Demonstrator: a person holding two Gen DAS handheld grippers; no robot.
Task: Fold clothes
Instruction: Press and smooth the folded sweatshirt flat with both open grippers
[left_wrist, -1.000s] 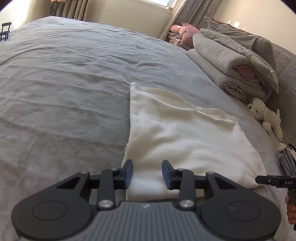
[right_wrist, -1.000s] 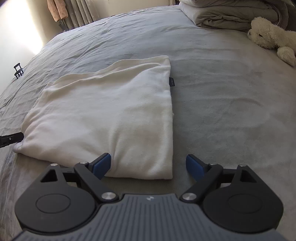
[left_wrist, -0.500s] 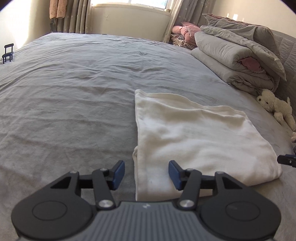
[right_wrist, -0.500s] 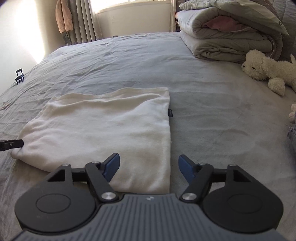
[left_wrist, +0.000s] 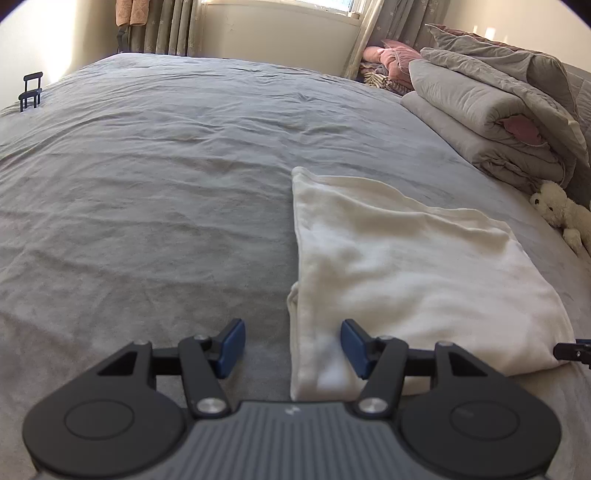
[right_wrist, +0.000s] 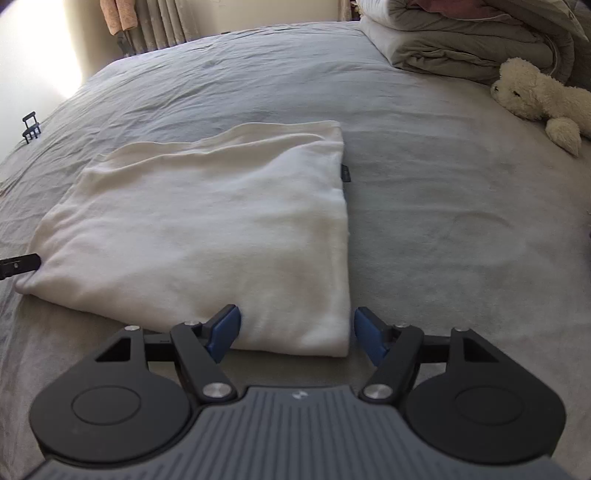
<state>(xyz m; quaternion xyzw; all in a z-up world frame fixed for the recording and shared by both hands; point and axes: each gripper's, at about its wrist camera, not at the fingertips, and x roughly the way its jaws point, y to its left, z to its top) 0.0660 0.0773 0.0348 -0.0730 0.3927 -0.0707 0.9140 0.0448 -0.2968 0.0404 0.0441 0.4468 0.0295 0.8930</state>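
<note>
On the grey bed (left_wrist: 155, 192) a cream folded garment (left_wrist: 413, 273) lay flat, its near edge toward us and its far edge toward the window wall. We held the left tongs (left_wrist: 292, 345) over the garment's near left corner; their jaws had just been opening and stood apart, with the folded corner strip lying between the blue pads (left_wrist: 232, 345), neither pad pressing on it as far as we could tell. The left pad hung over bare sheet, the right pad over the cloth.

In the right wrist view we held the right tongs (right_wrist: 297, 334) at the near right corner of the same garment (right_wrist: 207, 236). Their jaws had just been closing a little yet remained wide, the left pad (right_wrist: 223, 332) over the cloth, the right pad beyond the garment's edge over the sheet. They gripped nothing. A small dark tag (right_wrist: 345, 173) stuck out from the garment's right side.

Folded grey bedding (left_wrist: 491, 110) was stacked at the far right of the bed, with a white plush toy (right_wrist: 535, 96) lying near it. A small black chair-shaped object (left_wrist: 31, 90) stood at the far left edge of the bed.
</note>
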